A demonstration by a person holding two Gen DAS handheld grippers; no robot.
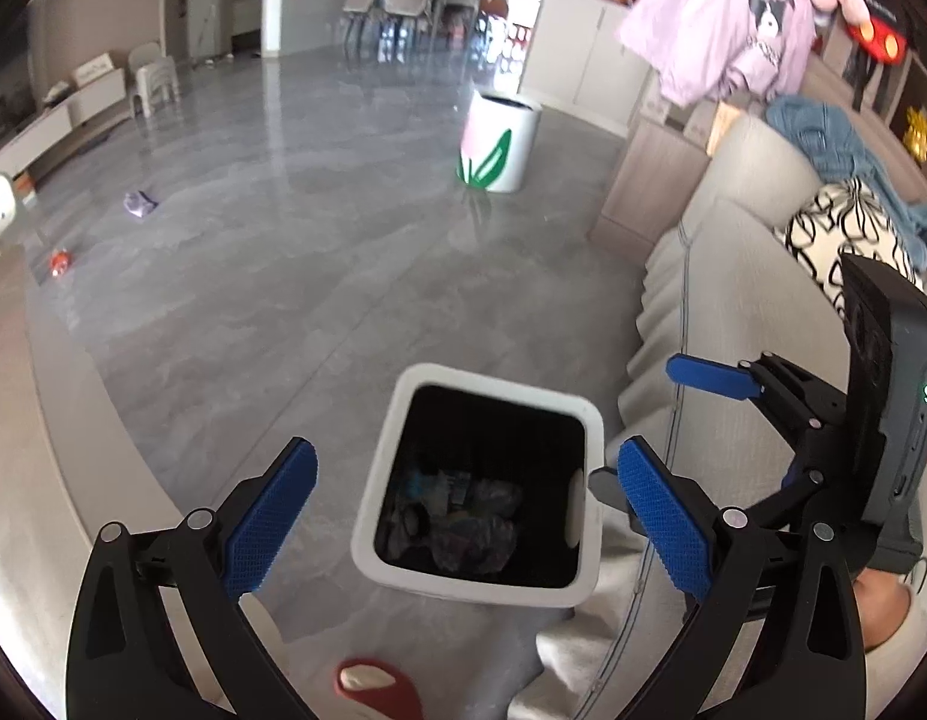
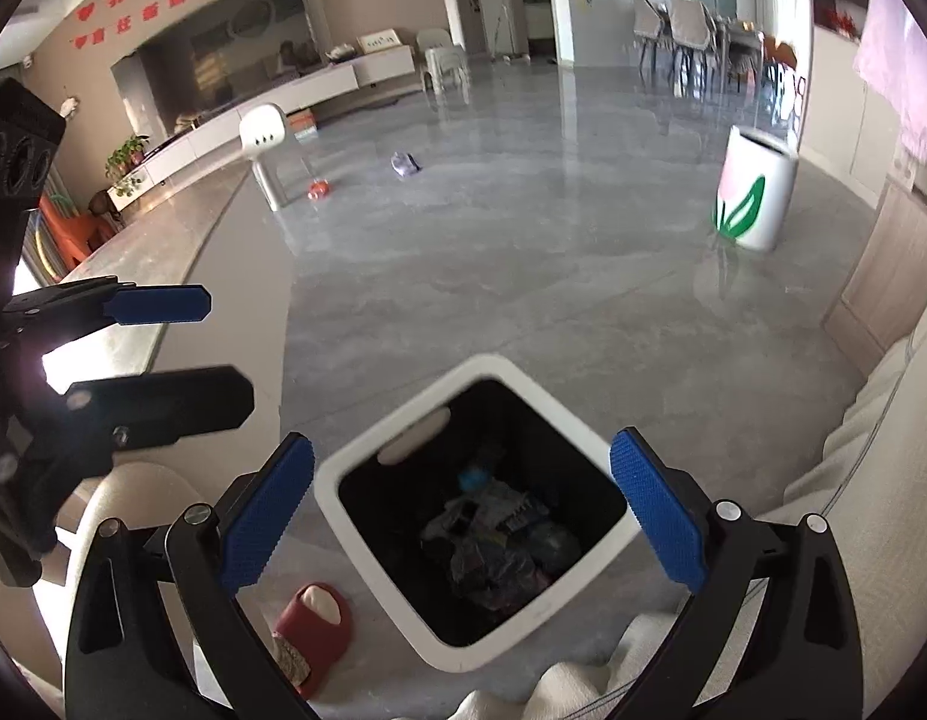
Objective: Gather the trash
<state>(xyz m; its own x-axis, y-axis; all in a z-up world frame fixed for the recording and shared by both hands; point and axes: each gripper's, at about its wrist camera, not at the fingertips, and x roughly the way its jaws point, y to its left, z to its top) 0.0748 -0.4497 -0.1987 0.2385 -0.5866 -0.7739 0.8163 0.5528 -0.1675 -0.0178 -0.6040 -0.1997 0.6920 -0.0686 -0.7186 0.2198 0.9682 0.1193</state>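
Blue-padded fingers of both tools stand wide apart, with nothing between them. Both tools point steeply downward at the white bin [image 1: 476, 483], which stands on the grey floor [image 1: 283, 276].

Left wrist view: the left tool [image 1: 466, 516] frames the bin mouth, one pad at 9 o'clock of the bin and the other at 3 o'clock. Neither pad touches the rim. The right tool [image 1: 673, 420] enters at 3 o'clock of the frame, its fingers also spread, just beside the bin's right edge. A hand [image 1: 883, 606] in a pale sleeve shows below its body.

Right wrist view: the right tool [image 2: 463, 510] straddles the same bin [image 2: 367, 468] in the same manner, clear of the rim. The left tool [image 2: 181, 354] enters at 9 o'clock, fingers apart, left of the bin.

Task items: crumpled trash [image 2: 499, 546] lies at the bottom of the bin's dark liner. A purple scrap [image 1: 139, 204] and a red item [image 1: 61, 261] lie on the floor toward 10 o'clock, well apart from the bin.

Surroundings: a red slipper [image 2: 313, 624] on a foot sits at 7 o'clock of the bin. A light sofa [image 1: 733, 276] runs along the right side. A white container with a tulip print [image 1: 499, 144] stands on the floor toward 12 o'clock.
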